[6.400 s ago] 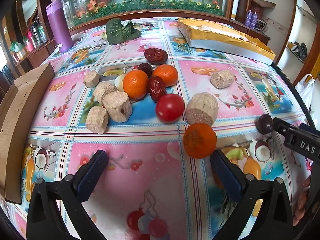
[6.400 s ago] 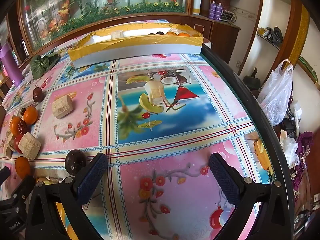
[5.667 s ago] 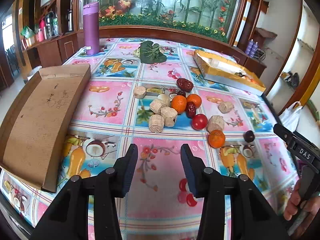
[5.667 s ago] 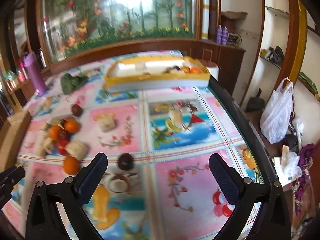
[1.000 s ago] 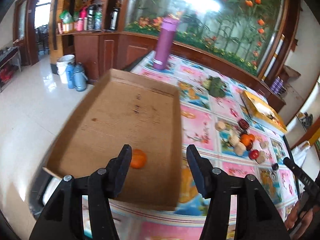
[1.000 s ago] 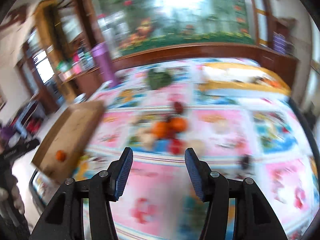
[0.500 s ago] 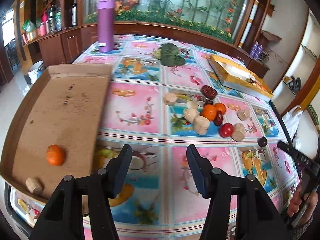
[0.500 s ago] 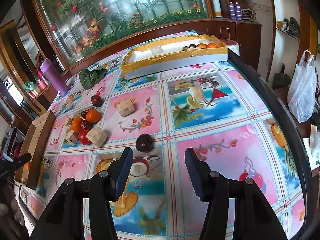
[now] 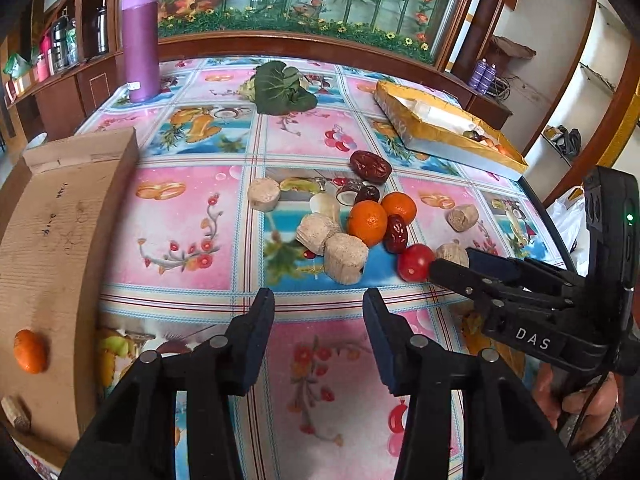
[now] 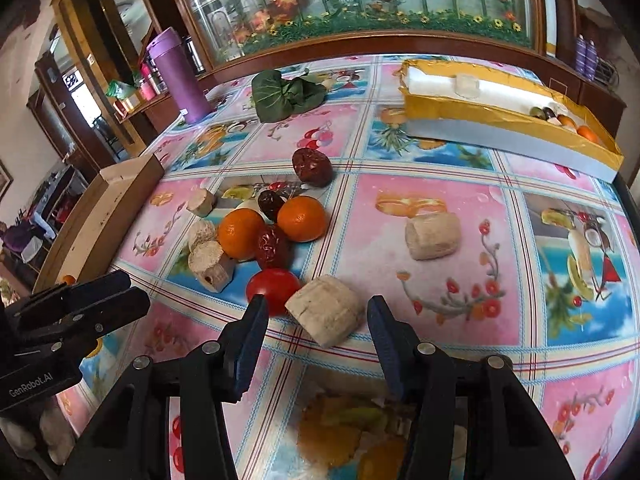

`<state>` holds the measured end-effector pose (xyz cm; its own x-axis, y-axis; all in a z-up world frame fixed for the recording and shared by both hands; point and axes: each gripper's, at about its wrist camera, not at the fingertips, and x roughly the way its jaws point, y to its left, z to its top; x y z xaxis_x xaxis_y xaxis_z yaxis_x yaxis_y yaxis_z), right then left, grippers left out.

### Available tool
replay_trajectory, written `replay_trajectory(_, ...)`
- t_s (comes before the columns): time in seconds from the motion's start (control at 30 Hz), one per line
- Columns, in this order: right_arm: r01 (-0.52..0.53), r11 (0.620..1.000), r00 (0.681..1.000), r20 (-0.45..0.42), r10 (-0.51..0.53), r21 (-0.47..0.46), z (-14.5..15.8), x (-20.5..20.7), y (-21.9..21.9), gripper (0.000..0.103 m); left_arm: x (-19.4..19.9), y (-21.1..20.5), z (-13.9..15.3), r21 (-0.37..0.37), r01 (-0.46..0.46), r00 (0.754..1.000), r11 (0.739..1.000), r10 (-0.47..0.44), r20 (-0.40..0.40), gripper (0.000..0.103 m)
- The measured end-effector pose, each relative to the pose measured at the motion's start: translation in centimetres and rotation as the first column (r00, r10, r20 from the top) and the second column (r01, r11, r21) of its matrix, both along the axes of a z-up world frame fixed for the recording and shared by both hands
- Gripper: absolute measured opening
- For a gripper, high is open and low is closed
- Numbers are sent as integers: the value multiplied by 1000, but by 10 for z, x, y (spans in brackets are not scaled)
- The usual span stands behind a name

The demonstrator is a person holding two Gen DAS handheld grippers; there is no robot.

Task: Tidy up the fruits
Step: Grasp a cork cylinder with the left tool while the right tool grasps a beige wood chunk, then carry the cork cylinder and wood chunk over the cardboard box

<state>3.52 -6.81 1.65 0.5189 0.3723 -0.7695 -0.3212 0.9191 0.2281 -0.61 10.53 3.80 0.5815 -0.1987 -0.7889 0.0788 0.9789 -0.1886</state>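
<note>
A pile of fruit lies mid-table: two oranges, red dates, a red tomato and several pale cork-like chunks. My left gripper is open and empty, just short of the pile. My right gripper is open, its tips on either side of a pale chunk beside the tomato; it also shows in the left wrist view. One orange and a pale chunk lie in the cardboard tray.
A gold-rimmed white box with a few fruits stands at the back right. A purple flask and a green leafy vegetable stand at the back. The table edge runs along the right.
Both grippers have moved down and in toward the fruit pile. The right gripper now straddles a pale chunk. The dark plum by the right gripper is no longer in view.
</note>
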Motion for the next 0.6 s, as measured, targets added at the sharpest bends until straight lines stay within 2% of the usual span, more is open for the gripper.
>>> replay_trajectory(0.07, -14, 1000, 1000, 21, 14, 6, 0, 0, 2, 53, 7, -1, -6, -4, 3, 1000, 1000, -3, -15, 45)
replay_trajectory(0.1, -20, 1000, 1000, 23, 19, 17, 0, 0, 1, 44, 9, -2, -9, -6, 3, 1000, 1000, -3, -21, 45)
replay_trajectory(0.13, -26, 999, 999, 23, 26, 30, 0, 0, 0, 42, 13, -3, -11, -9, 2, 1000, 1000, -2, -27, 45)
replay_trajectory(0.23, -26, 999, 999, 24, 25, 36, 0, -3, -3, 42, 21, -10, -17, -26, 11, 999, 1000, -12, -36, 45)
replay_trajectory(0.6, -13, 999, 999, 31, 12, 34, 3, -5, -7, 42, 43, -29, -27, 3, 43, 999, 999, -43, -1, 43)
